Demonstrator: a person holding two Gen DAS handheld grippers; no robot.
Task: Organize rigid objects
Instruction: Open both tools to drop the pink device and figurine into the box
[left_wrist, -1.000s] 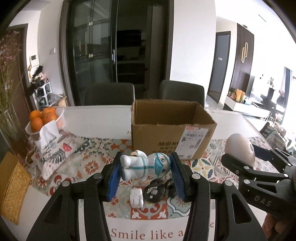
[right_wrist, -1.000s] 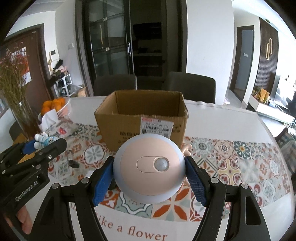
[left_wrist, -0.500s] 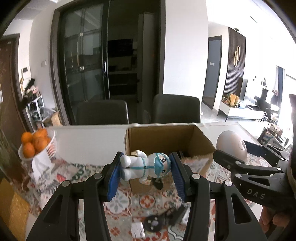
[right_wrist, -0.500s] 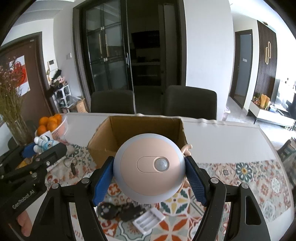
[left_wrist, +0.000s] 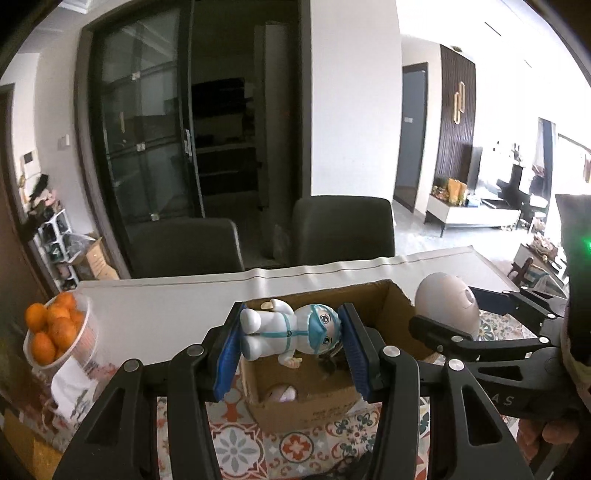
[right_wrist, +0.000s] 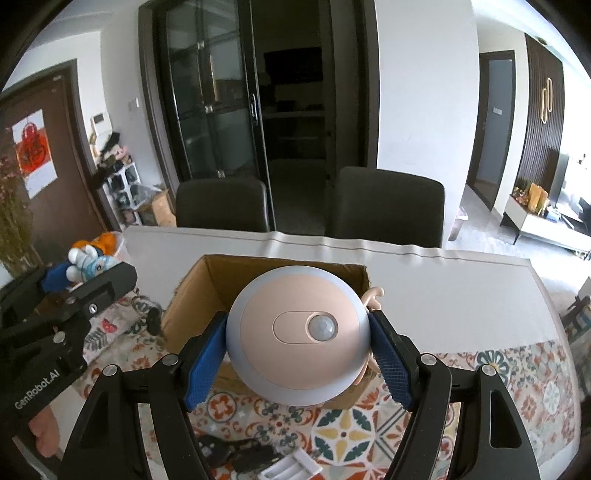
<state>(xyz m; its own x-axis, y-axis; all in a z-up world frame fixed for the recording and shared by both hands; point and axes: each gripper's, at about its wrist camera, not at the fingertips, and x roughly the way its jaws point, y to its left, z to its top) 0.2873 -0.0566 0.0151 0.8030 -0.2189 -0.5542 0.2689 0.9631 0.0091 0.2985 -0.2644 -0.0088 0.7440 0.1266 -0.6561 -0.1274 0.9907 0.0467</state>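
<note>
Clamping a white toy figure (left_wrist: 290, 330) sideways (feet left, head right), the left gripper (left_wrist: 290, 354) is hovering above the open cardboard box (left_wrist: 391, 306); the right gripper (right_wrist: 297, 360) is gripping a round sensor light (right_wrist: 299, 334) over that box on the patterned tablecloth (right_wrist: 517, 373).

Figurine (left_wrist: 288, 330): glossy moulded plastic, white w/ teal trim
Dome light (right_wrist: 297, 334): smooth matt plastic, pink face, grey rim; lens looks frosted
Box (left_wrist: 314, 400): raw brown cardboard, matt, cut edges rough
Left gripper (left_wrist: 290, 349): matt black plastic, metal screw heads; blue pads ribbed, rubbery
Right gripper (right_wrist: 297, 356): same finish
Table cloth (right_wrist: 517, 373): printed tile pattern, smooth, slight sheen
Chairs (right_wrist: 388, 205): dark matt upholstery
</note>
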